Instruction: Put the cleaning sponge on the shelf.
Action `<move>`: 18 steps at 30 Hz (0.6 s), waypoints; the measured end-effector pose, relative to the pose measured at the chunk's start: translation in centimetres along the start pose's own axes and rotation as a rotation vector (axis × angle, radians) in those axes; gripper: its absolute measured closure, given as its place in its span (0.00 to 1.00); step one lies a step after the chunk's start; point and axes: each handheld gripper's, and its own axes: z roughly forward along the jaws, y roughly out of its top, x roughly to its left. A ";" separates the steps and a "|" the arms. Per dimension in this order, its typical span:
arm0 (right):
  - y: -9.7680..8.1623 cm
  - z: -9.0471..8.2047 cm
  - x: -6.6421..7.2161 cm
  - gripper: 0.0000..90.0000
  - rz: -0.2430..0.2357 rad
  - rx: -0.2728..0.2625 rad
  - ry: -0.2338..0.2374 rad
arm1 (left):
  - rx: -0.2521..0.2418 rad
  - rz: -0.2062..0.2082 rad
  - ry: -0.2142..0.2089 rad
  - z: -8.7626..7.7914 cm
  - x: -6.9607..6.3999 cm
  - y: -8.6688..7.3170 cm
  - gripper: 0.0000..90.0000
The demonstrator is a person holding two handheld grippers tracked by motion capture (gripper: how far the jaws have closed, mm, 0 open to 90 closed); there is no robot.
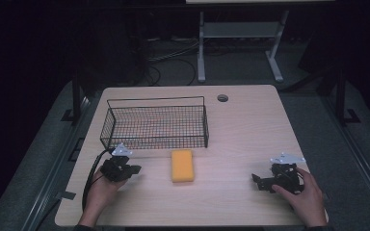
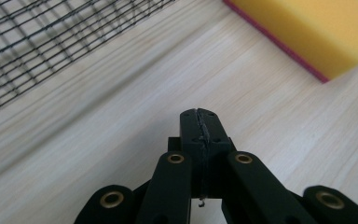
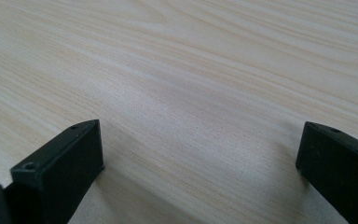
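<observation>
risk: left gripper sits just left of the sponge, jaws pressed together on nothing, so reaching in it may shove the sponge, not grasp it | right gripper, well right of sponge, jaws apart, empty | sponge lies on table just before wire basket | left gripper view reveals the sponge's magenta underside; high view gives layout

In the left gripper view the yellow sponge is blurred and cut off by the top and right edges, so its full outline cannot be told, and the wire basket runs off the top and left edges. In the right gripper view both jaws are cut by the bottom edge. In the high view the desk loses its near edge at the bottom, and the room beyond is too dark to read.
</observation>
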 end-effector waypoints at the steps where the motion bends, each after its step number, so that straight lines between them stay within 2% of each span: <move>1: 0.0 0.0 0.0 0.00 0.000 0.000 0.000 | 0.000 0.000 0.000 0.0 0.0 0.0 1.00; 5: 0.0 0.0 0.0 0.00 0.000 0.000 0.000 | 0.002 0.017 -0.013 0.7 -0.5 0.9 1.00; 18: 0.0 0.0 0.0 0.00 0.000 0.000 0.000 | -0.003 0.031 -0.041 2.0 -1.1 2.7 1.00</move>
